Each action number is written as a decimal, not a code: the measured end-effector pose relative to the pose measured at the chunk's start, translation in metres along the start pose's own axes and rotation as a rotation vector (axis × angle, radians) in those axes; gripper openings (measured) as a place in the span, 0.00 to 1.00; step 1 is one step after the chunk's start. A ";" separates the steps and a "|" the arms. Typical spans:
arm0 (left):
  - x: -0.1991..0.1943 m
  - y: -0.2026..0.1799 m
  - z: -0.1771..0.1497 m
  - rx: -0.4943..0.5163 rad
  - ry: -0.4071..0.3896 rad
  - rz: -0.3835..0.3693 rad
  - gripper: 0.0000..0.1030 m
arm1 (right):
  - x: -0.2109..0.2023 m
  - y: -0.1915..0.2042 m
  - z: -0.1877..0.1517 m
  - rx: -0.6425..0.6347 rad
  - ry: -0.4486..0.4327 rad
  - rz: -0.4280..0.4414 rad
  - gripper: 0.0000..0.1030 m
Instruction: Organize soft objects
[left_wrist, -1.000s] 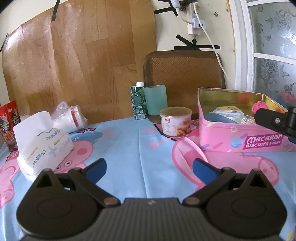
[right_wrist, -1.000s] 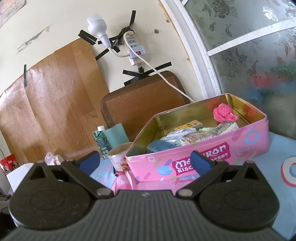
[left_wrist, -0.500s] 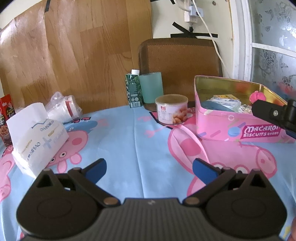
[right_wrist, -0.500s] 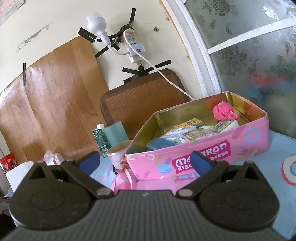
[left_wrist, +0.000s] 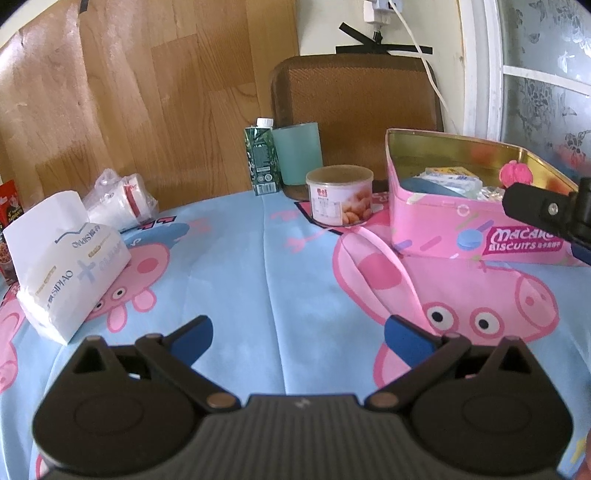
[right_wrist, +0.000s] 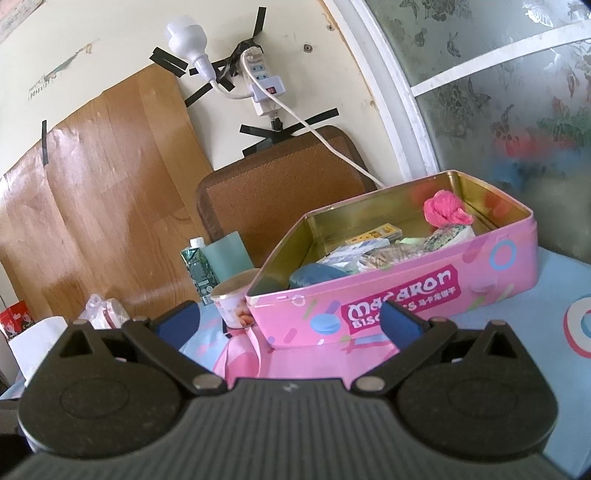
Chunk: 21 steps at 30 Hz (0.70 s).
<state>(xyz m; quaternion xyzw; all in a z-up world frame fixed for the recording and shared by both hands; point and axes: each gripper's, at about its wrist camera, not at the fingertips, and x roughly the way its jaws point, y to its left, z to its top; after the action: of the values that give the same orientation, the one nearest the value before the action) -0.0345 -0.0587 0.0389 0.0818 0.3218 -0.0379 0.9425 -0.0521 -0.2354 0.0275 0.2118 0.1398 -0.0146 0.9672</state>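
— Grippers: how are they held?
— Left gripper (left_wrist: 297, 341) and right gripper (right_wrist: 288, 325) are both spread, nothing pinched.
— Soft things?
— Tissue pack (left_wrist: 70, 258) is seen ahead-left of the left gripper; pink tin (right_wrist: 424, 291) just ahead of the right.

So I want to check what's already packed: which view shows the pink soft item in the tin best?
The right wrist view: the pink soft item sits unobstructed inside the tin. The left wrist view shows it small, at the tin's far end.

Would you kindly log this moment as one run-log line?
left gripper: open, empty | right gripper: open, empty, facing pink tin | pink soft object: inside tin | tissue pack: on table
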 end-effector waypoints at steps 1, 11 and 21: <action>0.000 0.000 0.000 0.004 0.001 0.002 1.00 | 0.000 0.000 0.000 0.001 0.001 -0.001 1.00; 0.003 -0.005 -0.002 0.041 0.011 0.009 1.00 | 0.002 -0.003 0.000 0.014 0.015 0.002 1.00; 0.007 -0.009 -0.004 0.061 0.027 -0.003 1.00 | 0.003 -0.006 -0.001 0.023 0.019 0.000 1.00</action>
<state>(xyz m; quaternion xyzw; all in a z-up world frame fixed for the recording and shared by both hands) -0.0329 -0.0670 0.0304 0.1102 0.3334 -0.0481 0.9351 -0.0505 -0.2407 0.0236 0.2233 0.1488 -0.0141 0.9632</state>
